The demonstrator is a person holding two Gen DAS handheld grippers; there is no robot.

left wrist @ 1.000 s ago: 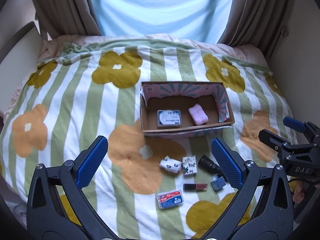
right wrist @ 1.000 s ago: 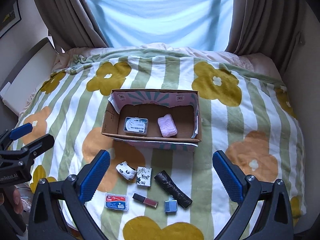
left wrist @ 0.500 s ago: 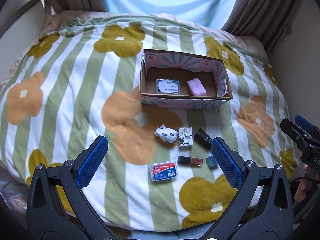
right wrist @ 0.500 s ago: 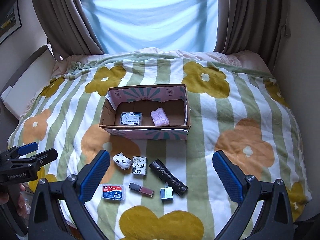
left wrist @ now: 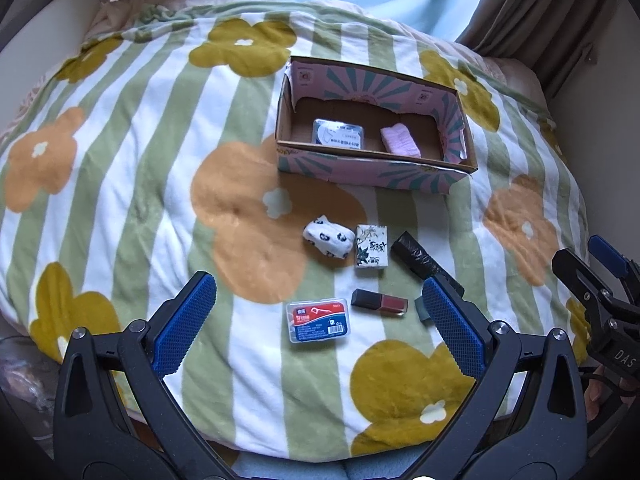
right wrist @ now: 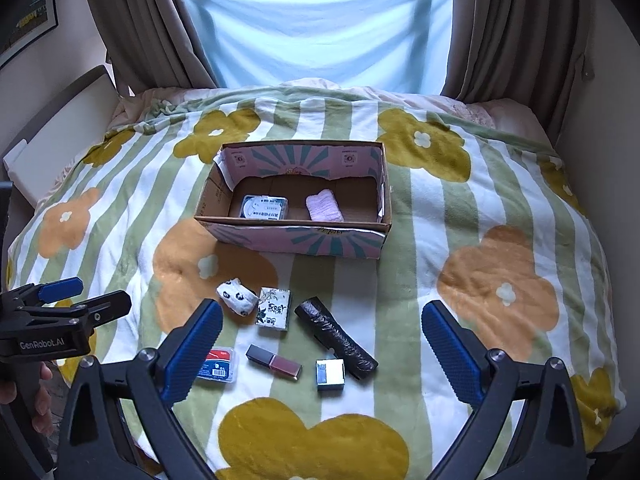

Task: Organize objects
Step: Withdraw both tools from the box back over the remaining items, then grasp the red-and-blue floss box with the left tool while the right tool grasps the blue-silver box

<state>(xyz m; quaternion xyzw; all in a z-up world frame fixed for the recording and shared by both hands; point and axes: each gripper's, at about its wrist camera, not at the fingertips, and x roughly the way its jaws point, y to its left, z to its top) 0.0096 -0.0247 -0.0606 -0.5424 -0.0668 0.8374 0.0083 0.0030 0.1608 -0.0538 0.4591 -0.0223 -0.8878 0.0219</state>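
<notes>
A pink-patterned cardboard box (left wrist: 376, 170) (right wrist: 296, 240) sits mid-bed and holds a clear floss case (left wrist: 338, 134) and a pink cloth (left wrist: 400, 142). Nearer me on the blanket lie a panda-print roll (left wrist: 329, 237) (right wrist: 237, 296), a small patterned box (left wrist: 372, 246), a black bag roll (right wrist: 335, 336), a lipstick (right wrist: 274, 361), a small grey box (right wrist: 330, 374) and a red-and-blue floss box (left wrist: 319, 320). My left gripper (left wrist: 317, 280) hangs open above the floss box. My right gripper (right wrist: 322, 306) is open over the black roll. Neither holds anything.
The bed wears a green-striped blanket with big flowers (right wrist: 496, 280), and its near edge drops off just below the items. Brown curtains (right wrist: 516, 24) and a bright window are behind. A white panel (right wrist: 60, 128) stands at the left and a wall at the right. A hand (right wrist: 40, 404) grips the left handle.
Both grippers have drawn back toward the near edge of the bed, so the box looks farther away. Nothing on the blanket has moved, and both grippers stay open.
</notes>
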